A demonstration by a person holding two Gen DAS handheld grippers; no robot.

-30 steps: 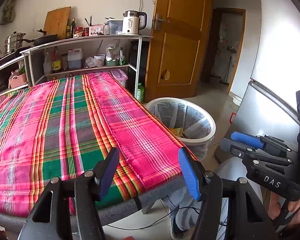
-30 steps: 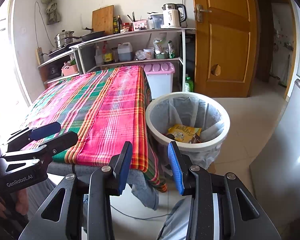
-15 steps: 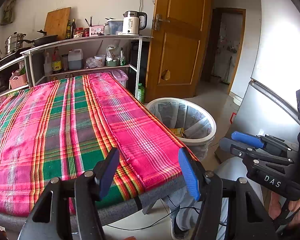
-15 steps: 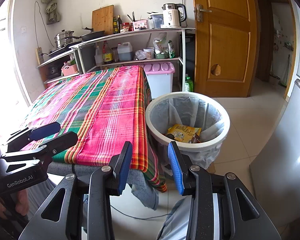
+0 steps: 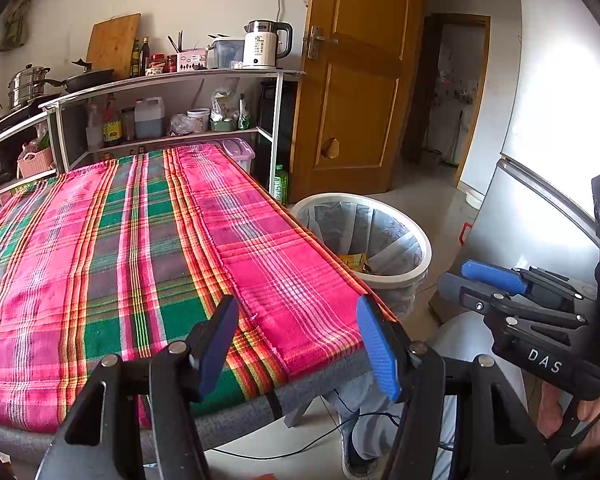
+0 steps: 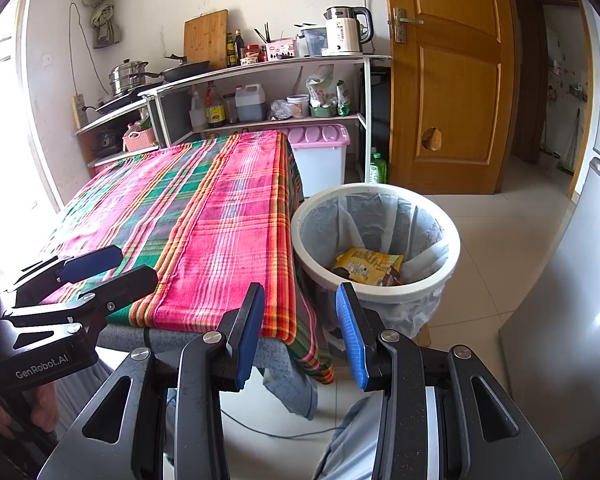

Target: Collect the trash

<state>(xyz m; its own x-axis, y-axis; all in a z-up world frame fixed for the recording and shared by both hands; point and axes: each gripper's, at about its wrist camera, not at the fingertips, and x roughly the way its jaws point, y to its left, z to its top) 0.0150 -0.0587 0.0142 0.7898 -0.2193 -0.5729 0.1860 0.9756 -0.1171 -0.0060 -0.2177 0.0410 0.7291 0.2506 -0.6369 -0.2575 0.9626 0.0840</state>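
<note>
Trash shows as a crumpled yellow snack wrapper (image 6: 370,266) with printed lettering, lying at the bottom of the white round bin (image 6: 454,256) with a darker brown scrap touching its lower right edge; from the left wrist view only a yellow corner of the wrapper (image 5: 352,260) peeks past the desk edge. The bin (image 5: 424,258) stands on the tiled floor just beside the desk's right side, lined with a thin translucent plastic bag (image 6: 384,220) whose mouth folds over the rim and whose pleats hang loose inside. The desk (image 6: 124,334) is covered by a pink, green and orange plaid cloth (image 6: 204,220), one corner of it drooping off near the bin. Behind the desk's far end, a lidded pink-and-white storage box (image 6: 320,152) sits under the shelving. The left claw (image 5: 298,346) hovers over the near edge of the cloth with its blue pads wide apart and nothing between them. The right claw (image 6: 300,334) hangs near the desk corner and the bin, its pads also apart and empty.
</note>
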